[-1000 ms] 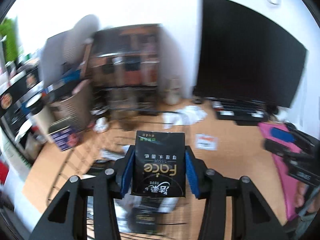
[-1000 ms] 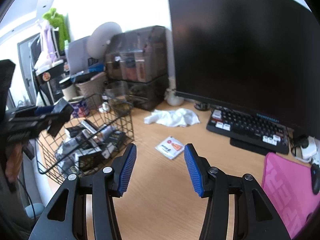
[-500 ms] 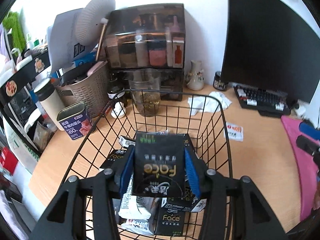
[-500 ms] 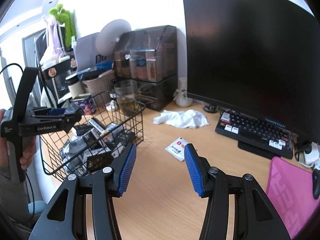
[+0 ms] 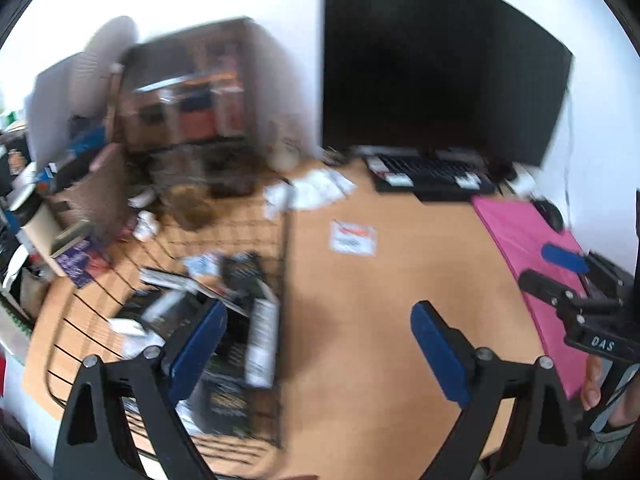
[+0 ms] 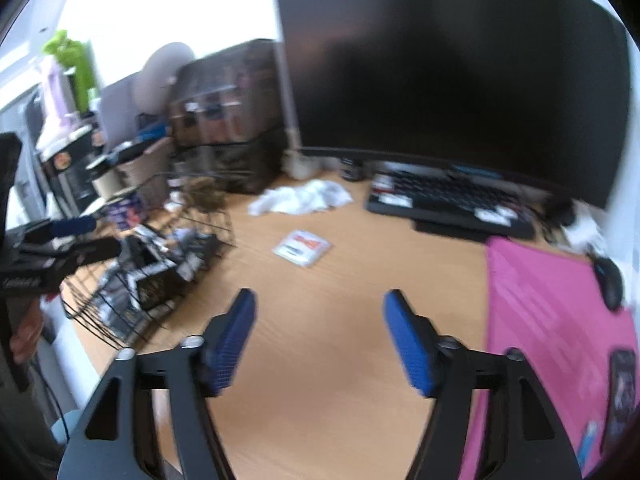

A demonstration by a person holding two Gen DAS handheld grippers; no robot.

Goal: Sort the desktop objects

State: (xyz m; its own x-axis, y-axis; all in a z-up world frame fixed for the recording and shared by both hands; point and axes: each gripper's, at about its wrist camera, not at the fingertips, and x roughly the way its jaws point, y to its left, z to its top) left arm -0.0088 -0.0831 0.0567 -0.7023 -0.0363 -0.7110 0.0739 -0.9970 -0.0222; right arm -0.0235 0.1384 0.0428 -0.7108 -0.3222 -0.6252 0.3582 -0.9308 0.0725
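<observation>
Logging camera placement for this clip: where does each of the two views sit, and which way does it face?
Left wrist: sits on the left gripper, facing down across the desk at the wire basket and monitor; own fingers opening, nothing between; right gripper and a hand at right.
Right wrist: sits on the right gripper, facing desk, keyboard, pink mat; fingers opening, empty; left gripper at left edge.
Shared: basket, white packet, crumpled tissue, monitor.
</observation>
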